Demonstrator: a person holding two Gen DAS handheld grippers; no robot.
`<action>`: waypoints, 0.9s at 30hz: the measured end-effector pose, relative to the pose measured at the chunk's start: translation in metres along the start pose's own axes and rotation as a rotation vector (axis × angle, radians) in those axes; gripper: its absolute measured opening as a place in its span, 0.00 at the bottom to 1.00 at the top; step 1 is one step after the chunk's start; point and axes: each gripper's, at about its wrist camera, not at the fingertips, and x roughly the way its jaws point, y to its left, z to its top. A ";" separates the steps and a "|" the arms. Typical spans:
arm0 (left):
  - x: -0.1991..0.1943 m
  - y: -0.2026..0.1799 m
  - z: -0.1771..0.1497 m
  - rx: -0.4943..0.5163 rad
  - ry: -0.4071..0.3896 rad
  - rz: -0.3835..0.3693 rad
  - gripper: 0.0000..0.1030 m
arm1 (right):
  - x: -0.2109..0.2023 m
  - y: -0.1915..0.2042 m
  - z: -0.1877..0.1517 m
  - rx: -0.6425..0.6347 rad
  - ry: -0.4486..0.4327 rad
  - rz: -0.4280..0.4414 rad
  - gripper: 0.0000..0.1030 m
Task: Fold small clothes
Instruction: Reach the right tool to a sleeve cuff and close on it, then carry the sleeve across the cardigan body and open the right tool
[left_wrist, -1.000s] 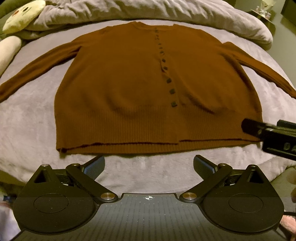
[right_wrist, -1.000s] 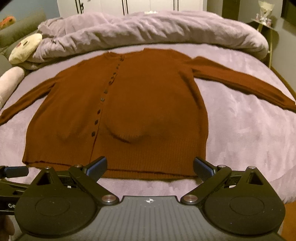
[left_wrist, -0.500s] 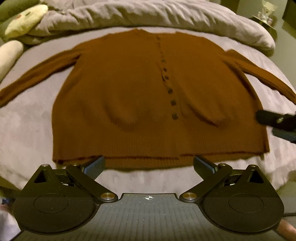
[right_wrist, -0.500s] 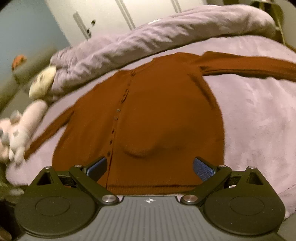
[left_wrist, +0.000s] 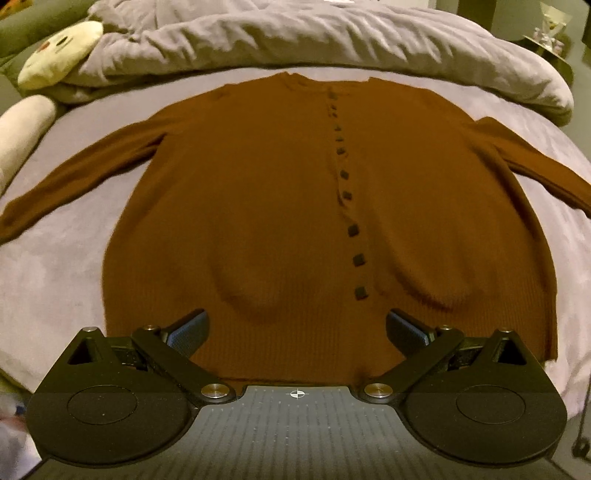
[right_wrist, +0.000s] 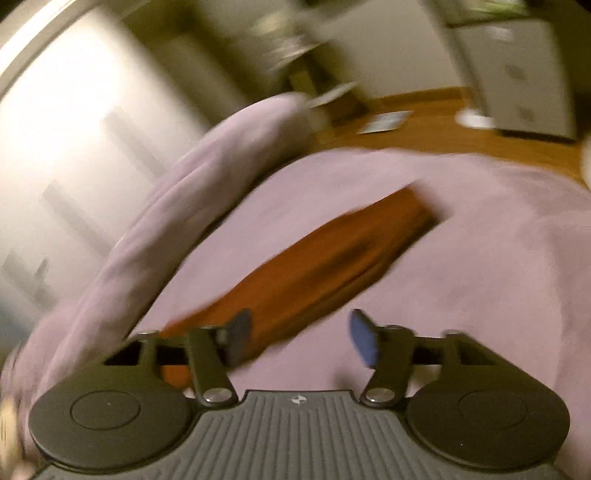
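A brown button-up cardigan lies flat and face up on the bed, both sleeves spread out to the sides. My left gripper is open and empty, hovering over the cardigan's bottom hem. In the blurred right wrist view, the cardigan's right sleeve stretches away over the bed cover. My right gripper is open and empty just above the near part of that sleeve, its left finger over the fabric.
A lilac cover spreads over the bed. A bunched grey duvet lies along the far side. A cream plush toy and a pale bolster sit at the far left. Wooden floor and a cabinet lie beyond the bed.
My left gripper has moved forward over the hem. My right gripper has swung sharply right, from facing the cardigan's body to facing its right sleeve, and its fingers have come closer together.
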 end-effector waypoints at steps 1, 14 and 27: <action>0.003 -0.003 0.001 -0.003 0.008 0.000 1.00 | 0.010 -0.012 0.010 0.054 -0.007 -0.020 0.40; 0.026 -0.020 0.012 0.037 0.060 -0.012 1.00 | 0.075 -0.054 0.044 0.256 -0.001 -0.045 0.06; 0.036 0.023 0.033 -0.061 0.029 0.057 1.00 | 0.025 0.045 0.017 -0.197 -0.097 -0.025 0.06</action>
